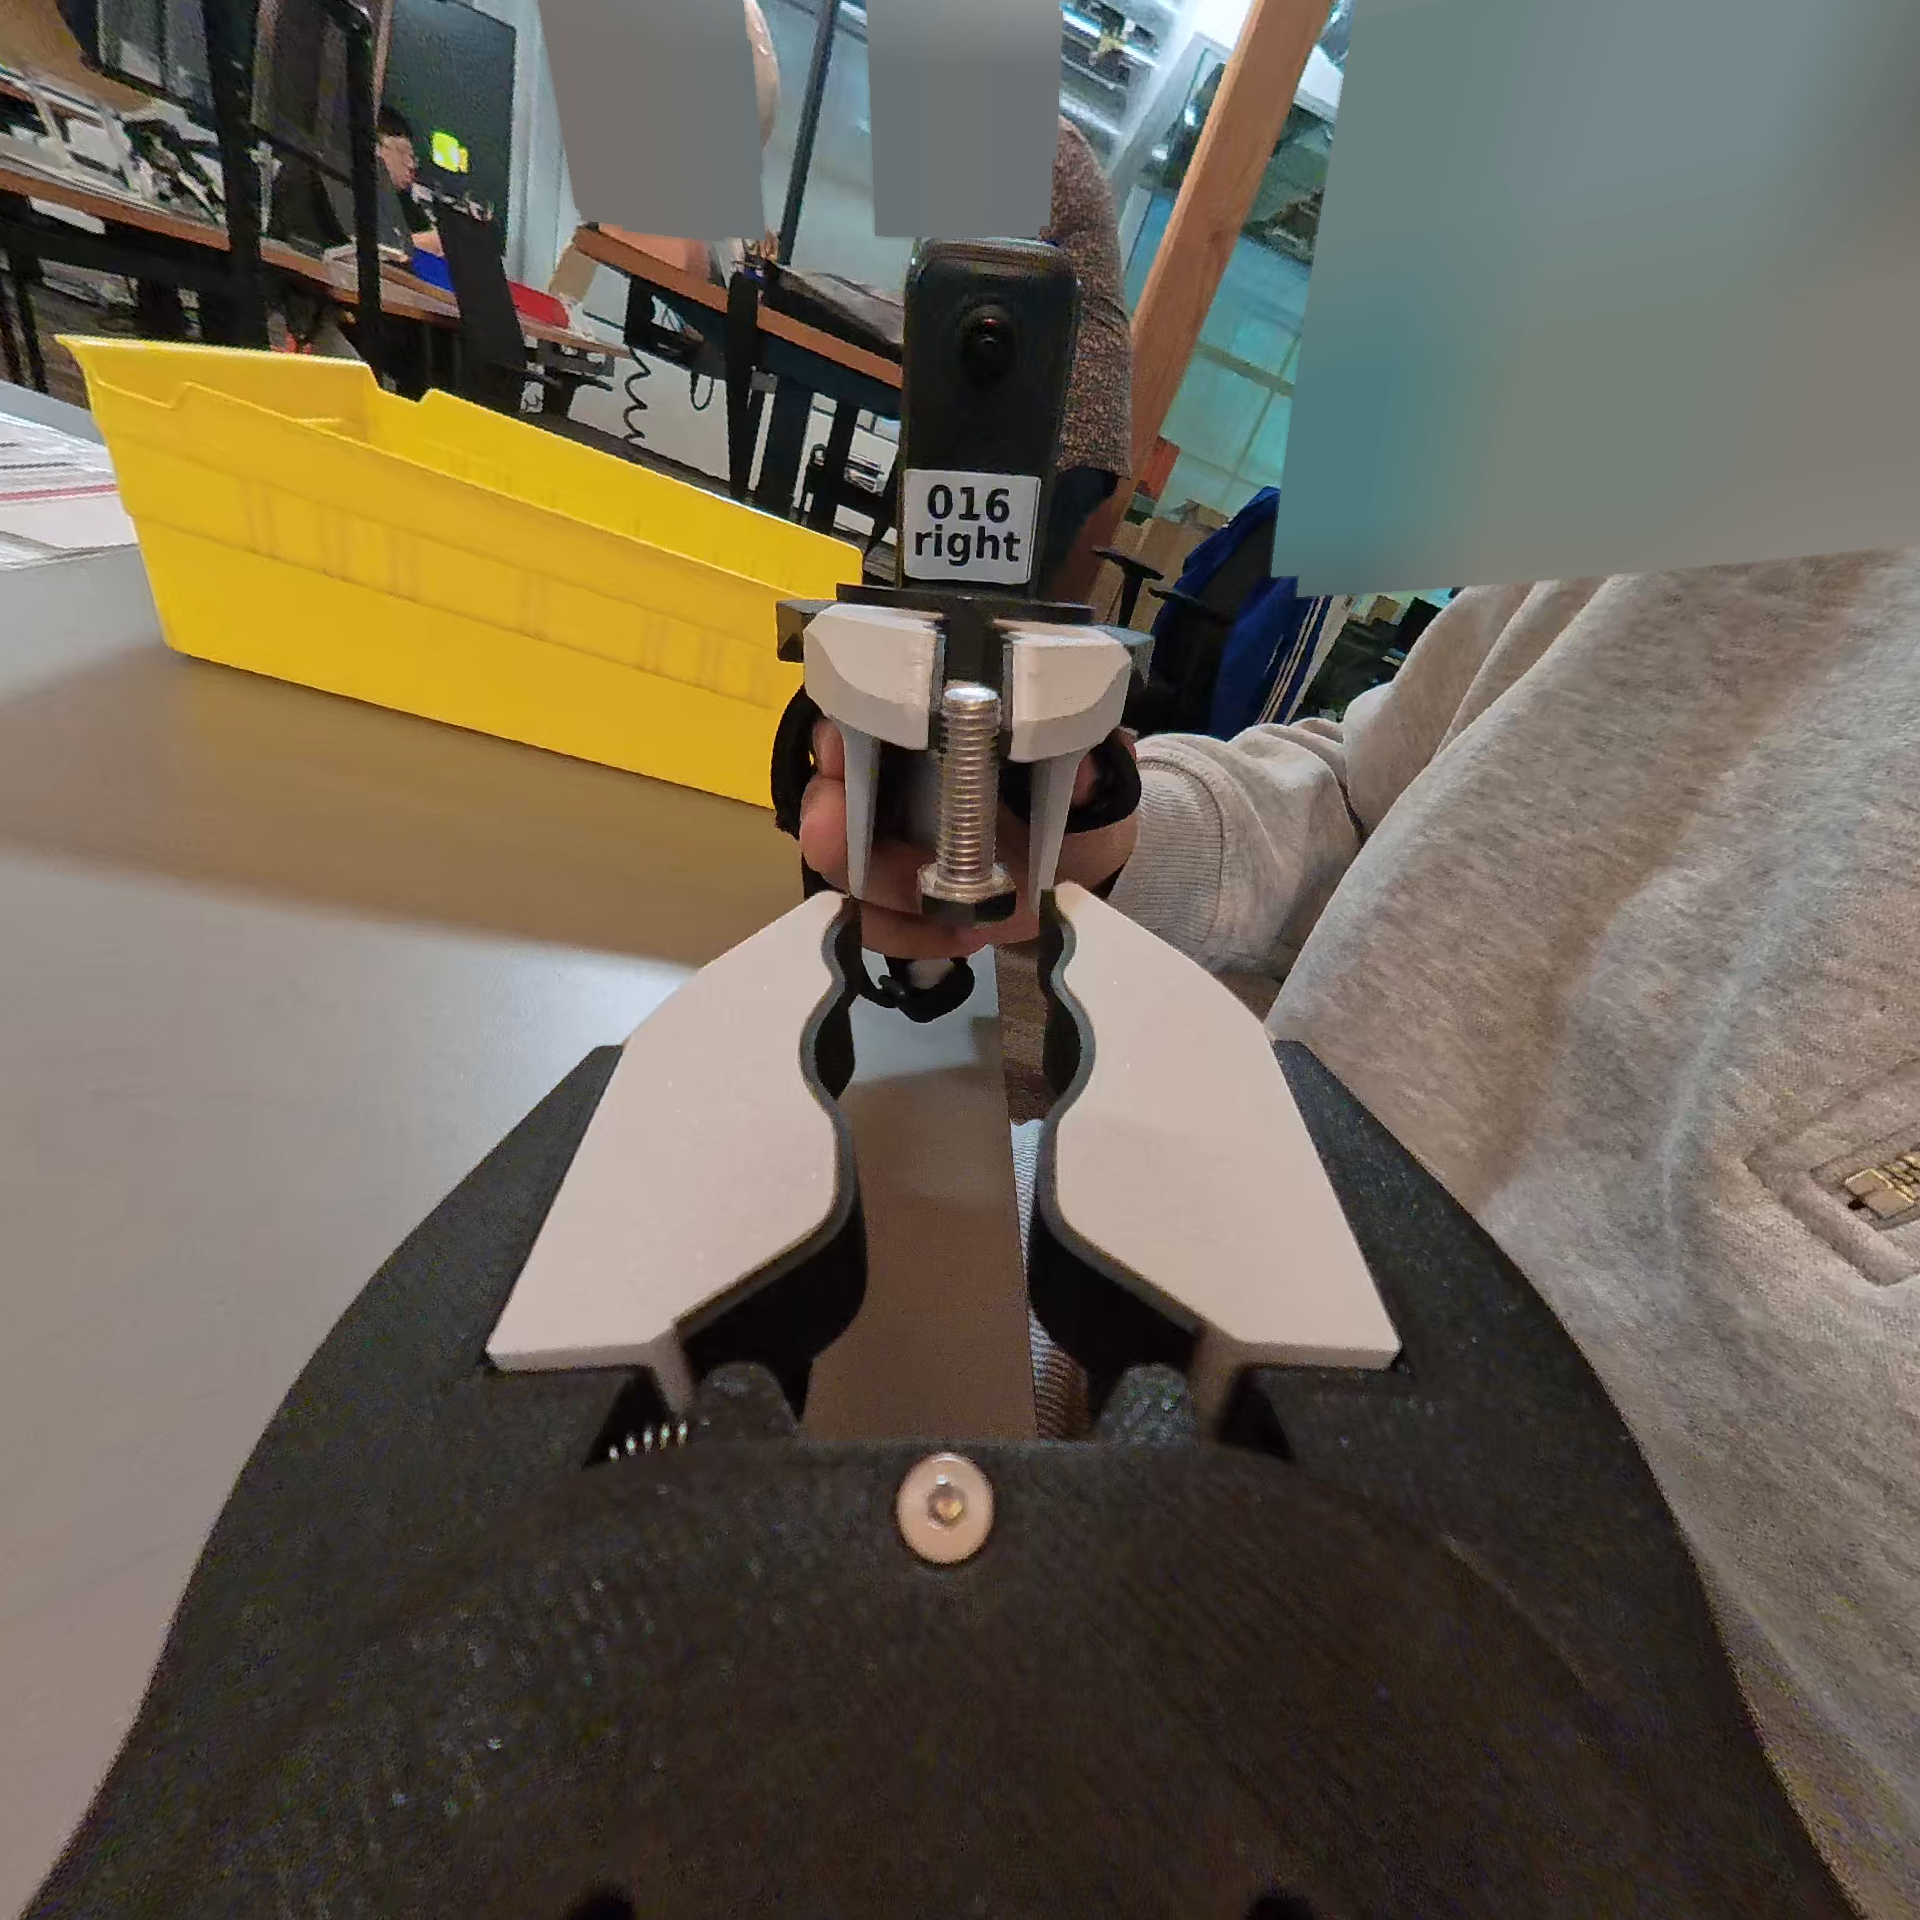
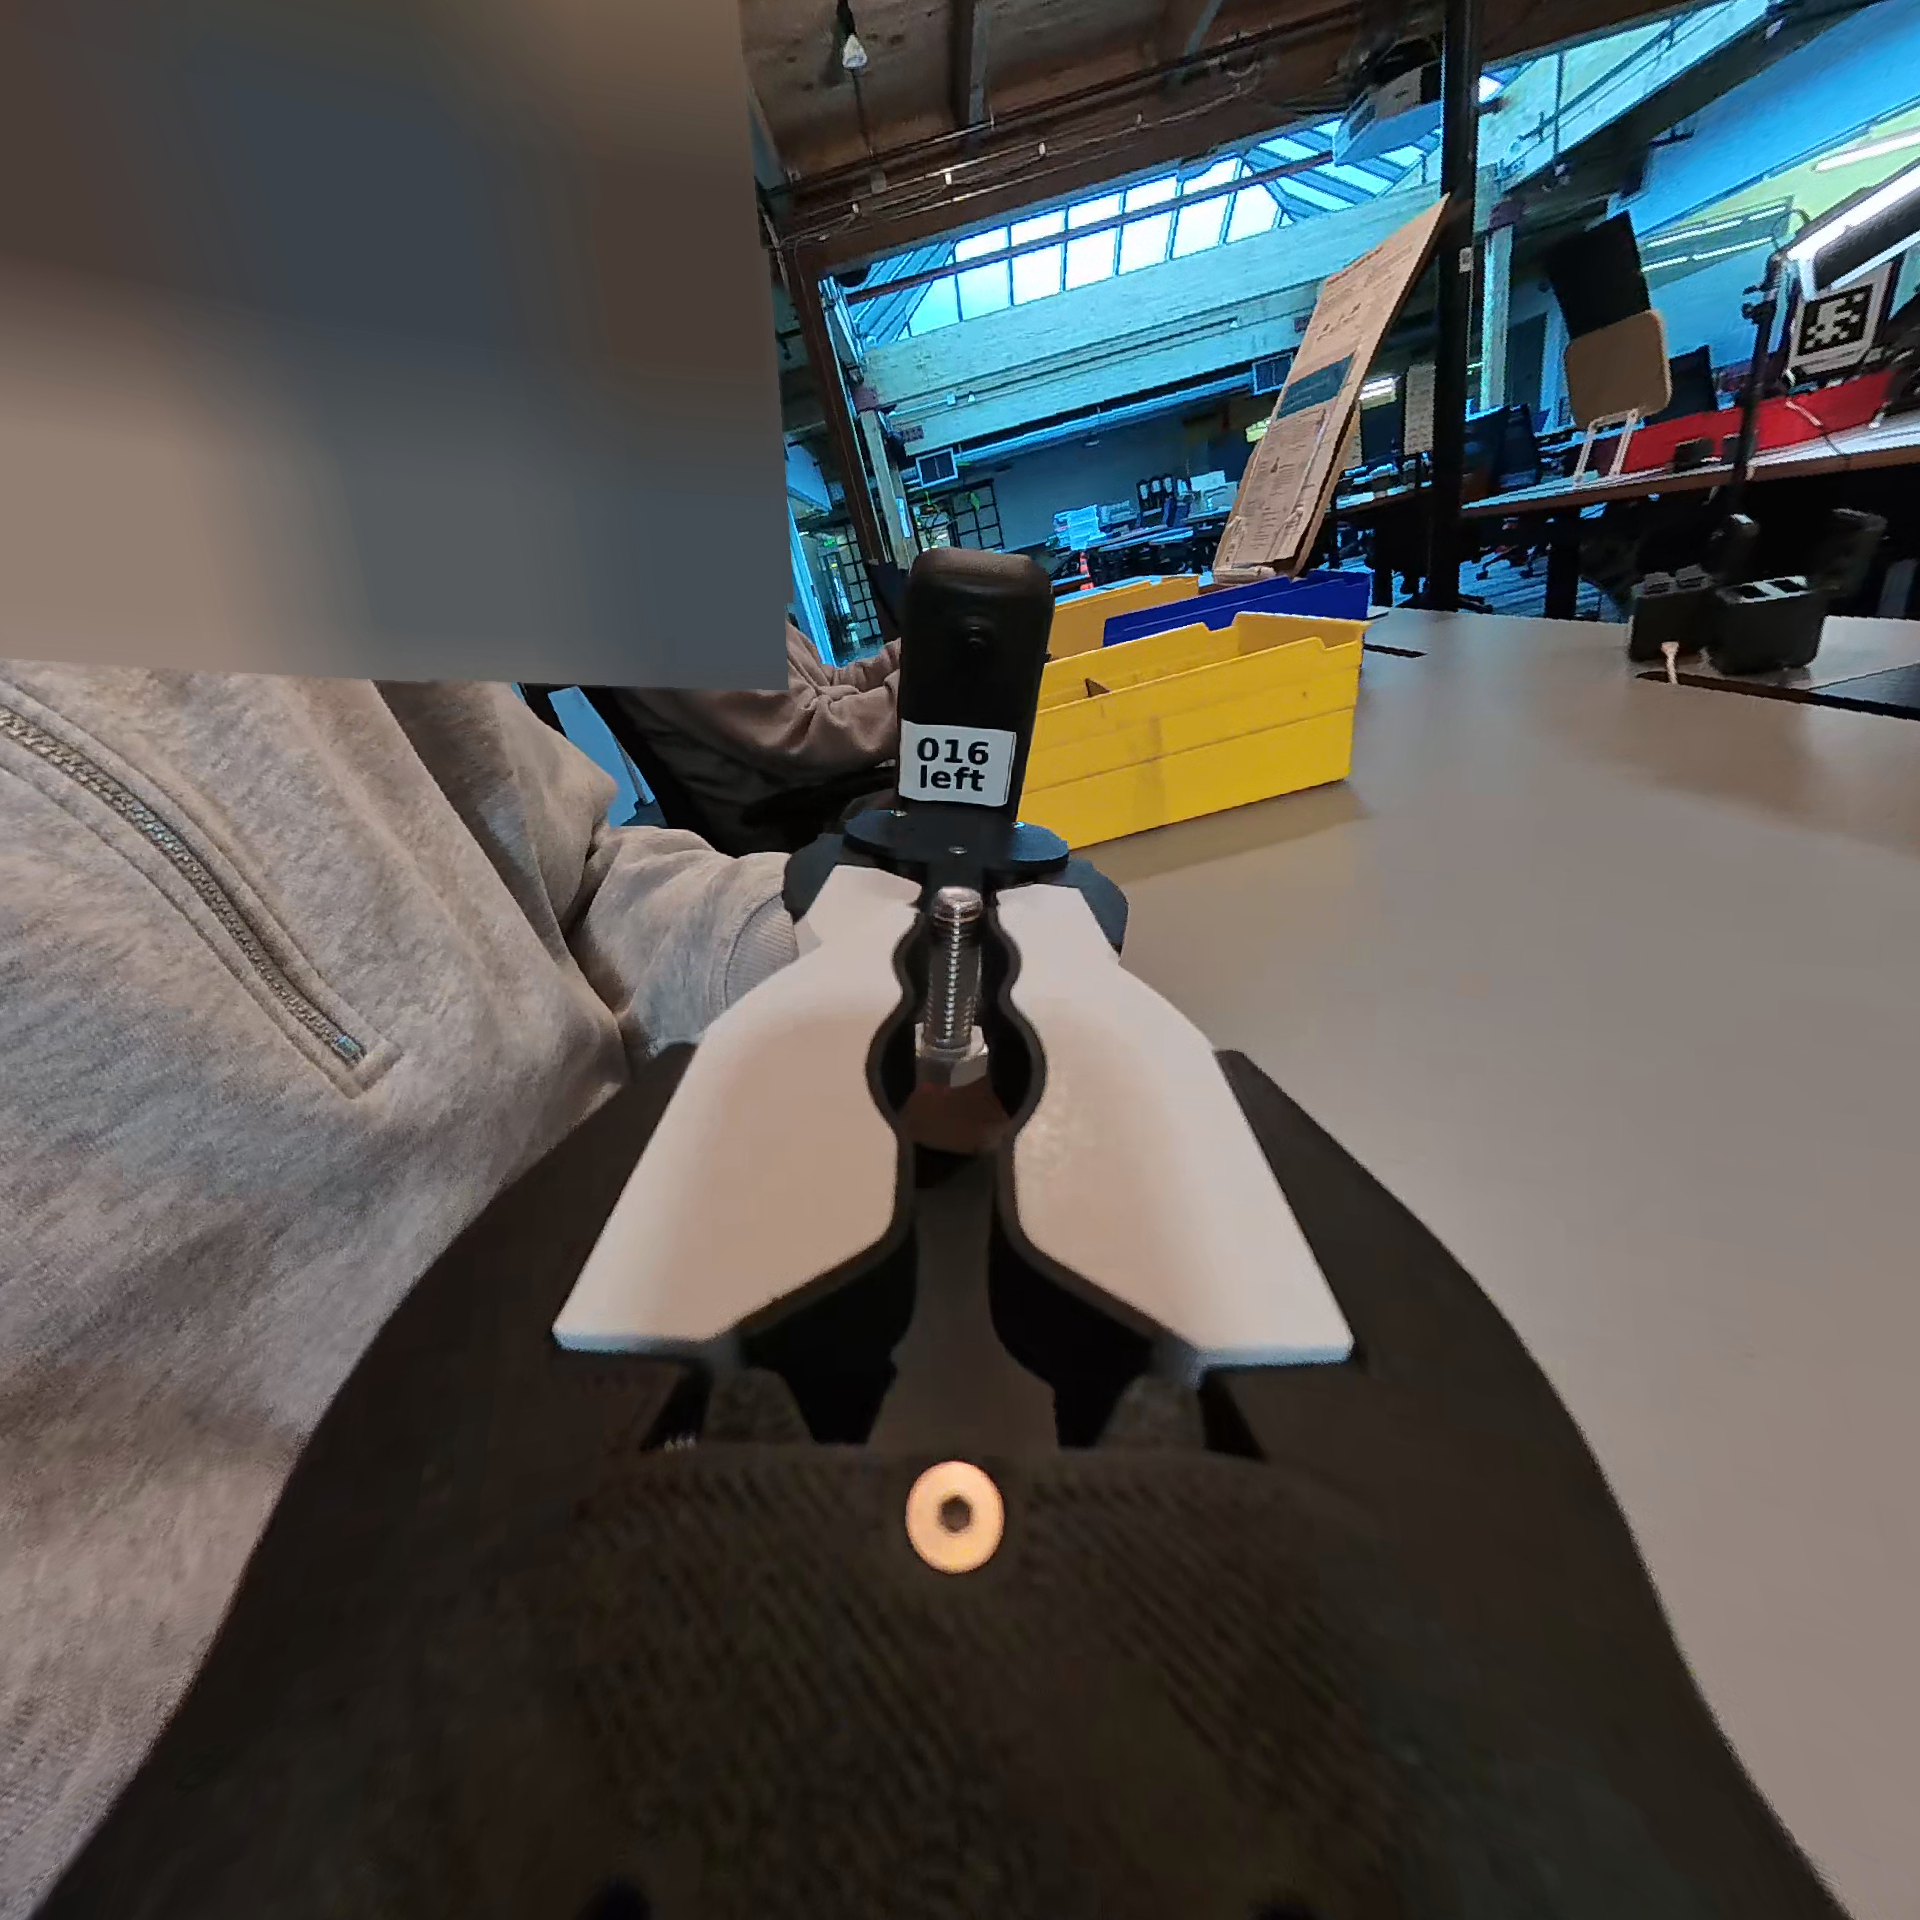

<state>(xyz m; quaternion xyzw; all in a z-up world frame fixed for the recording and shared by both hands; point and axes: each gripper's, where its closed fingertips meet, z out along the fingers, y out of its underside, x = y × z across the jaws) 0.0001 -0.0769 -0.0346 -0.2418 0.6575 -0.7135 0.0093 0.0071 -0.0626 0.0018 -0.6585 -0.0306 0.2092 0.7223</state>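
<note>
My right gripper [image 2: 951,920] is shut on a steel bolt [image 2: 948,987]. The bolt stands roughly upright between the white fingers, thread end up, with a nut [image 2: 951,1070] low on it. In the left wrist view the right gripper [image 1: 954,888] faces me, with the bolt [image 1: 968,790] in its jaws and a hand behind it. My left gripper [image 1: 951,914] is open and empty. Its white fingertips [image 1: 800,935] sit just below and to either side of the bolt's lower end without touching it. Both grippers hover above the grey table [image 1: 312,935].
A yellow bin [image 1: 416,561] stands on the table at back left. In the right wrist view, yellow bins [image 2: 1195,727] and a blue bin [image 2: 1247,603] stand behind the grippers. Black charger blocks [image 2: 1756,613] are at far right. A person in a grey sweatshirt [image 1: 1558,935] is close by. My two grippers' fingertips are within a few centimetres of each other.
</note>
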